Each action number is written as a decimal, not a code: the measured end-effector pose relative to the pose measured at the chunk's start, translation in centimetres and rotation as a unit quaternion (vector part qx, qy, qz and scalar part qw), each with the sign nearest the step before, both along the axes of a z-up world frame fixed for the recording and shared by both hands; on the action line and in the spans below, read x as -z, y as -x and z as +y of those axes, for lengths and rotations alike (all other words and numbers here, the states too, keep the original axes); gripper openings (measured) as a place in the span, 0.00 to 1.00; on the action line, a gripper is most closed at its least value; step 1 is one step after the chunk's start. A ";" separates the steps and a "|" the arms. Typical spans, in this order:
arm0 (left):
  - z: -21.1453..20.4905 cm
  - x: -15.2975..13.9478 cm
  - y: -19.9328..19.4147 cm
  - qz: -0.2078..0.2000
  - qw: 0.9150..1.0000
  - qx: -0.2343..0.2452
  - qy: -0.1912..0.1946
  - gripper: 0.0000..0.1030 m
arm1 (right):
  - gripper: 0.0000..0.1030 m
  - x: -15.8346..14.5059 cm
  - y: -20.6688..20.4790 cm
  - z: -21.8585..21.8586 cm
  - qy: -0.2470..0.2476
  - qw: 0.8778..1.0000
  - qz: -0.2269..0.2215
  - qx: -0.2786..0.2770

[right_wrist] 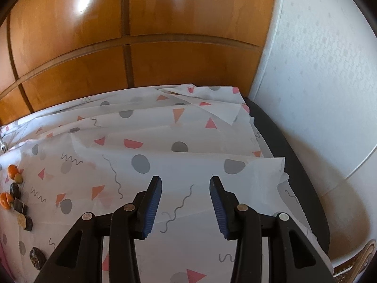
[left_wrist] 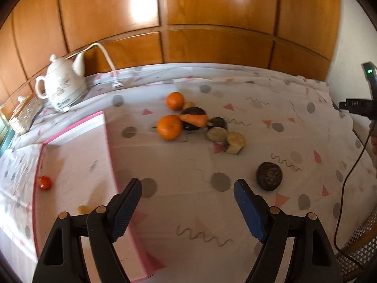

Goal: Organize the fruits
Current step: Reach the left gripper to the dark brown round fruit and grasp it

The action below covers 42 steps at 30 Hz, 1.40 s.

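The left gripper is built of black plastic arms ending in two tapered fingers, each faced on its inner side with a ribbed blue pad. Behind the fingers, round brass-coloured screws sit at the pivots. The right gripper has the same build: black arms with triangular cut-outs behind the fingers, ribbed blue pads on the inner faces, and pivot screws, the outer ones silver.
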State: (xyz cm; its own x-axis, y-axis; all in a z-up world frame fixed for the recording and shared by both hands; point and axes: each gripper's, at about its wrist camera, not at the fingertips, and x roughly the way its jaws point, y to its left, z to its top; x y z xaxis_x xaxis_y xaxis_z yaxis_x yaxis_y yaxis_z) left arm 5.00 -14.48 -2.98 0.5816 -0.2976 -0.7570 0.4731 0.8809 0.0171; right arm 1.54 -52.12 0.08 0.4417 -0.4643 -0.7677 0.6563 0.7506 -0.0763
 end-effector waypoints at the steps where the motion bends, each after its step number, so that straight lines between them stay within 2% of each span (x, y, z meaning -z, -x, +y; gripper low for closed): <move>1: -0.5 0.1 -0.1 0.000 1.000 0.006 -0.002 0.78 | 0.42 0.1 0.1 -0.2 -0.002 1.000 0.001 0.006; 5: -2.6 0.6 -0.3 0.007 1.000 0.030 -0.006 0.78 | 0.42 0.5 0.8 -1.4 -0.015 0.999 0.011 0.040; 7: -3.6 0.8 -0.4 0.010 0.999 0.042 -0.006 0.78 | 0.43 0.7 1.6 -2.6 -0.029 0.997 0.011 0.076; 10: -5.2 1.1 -0.3 0.014 0.998 0.061 -0.008 0.78 | 0.51 1.0 3.5 -4.7 -0.062 0.989 -0.006 0.132; 13: -6.5 1.4 -0.2 0.015 0.997 0.077 -0.006 0.78 | 0.51 1.1 4.9 -6.0 -0.082 0.982 -0.024 0.168; 18: -8.3 2.5 -0.3 0.031 0.995 0.090 -0.013 0.78 | 0.51 1.4 5.6 -6.9 -0.106 0.977 -0.040 0.181; 27: -10.8 4.7 -0.1 0.047 0.992 0.110 -0.031 0.78 | 0.51 1.4 7.8 -8.6 -0.121 0.961 -0.071 0.239; 28: -11.0 5.1 -0.2 0.051 0.992 0.110 -0.033 0.76 | 0.51 1.5 7.9 -8.6 -0.124 0.960 -0.071 0.242; 30: -11.2 5.9 -0.6 0.064 0.991 0.109 -0.032 0.66 | 0.51 1.5 7.9 -8.7 -0.128 0.959 -0.072 0.243; 31: -11.2 6.3 -0.8 0.077 0.991 0.109 -0.025 0.58 | 0.51 1.5 7.9 -8.7 -0.127 0.959 -0.072 0.244; 34: -11.3 6.2 -0.5 0.063 0.991 0.115 -0.022 0.41 | 0.51 1.5 7.7 -8.7 -0.124 0.960 -0.069 0.242; 37: -10.2 5.4 -0.9 0.083 0.991 0.108 0.006 0.41 | 0.51 1.6 7.3 -8.5 -0.121 0.962 -0.064 0.236; 42: -5.4 2.1 -2.1 0.066 0.994 0.067 0.051 0.41 | 0.51 1.9 6.3 -7.9 -0.120 0.969 -0.050 0.208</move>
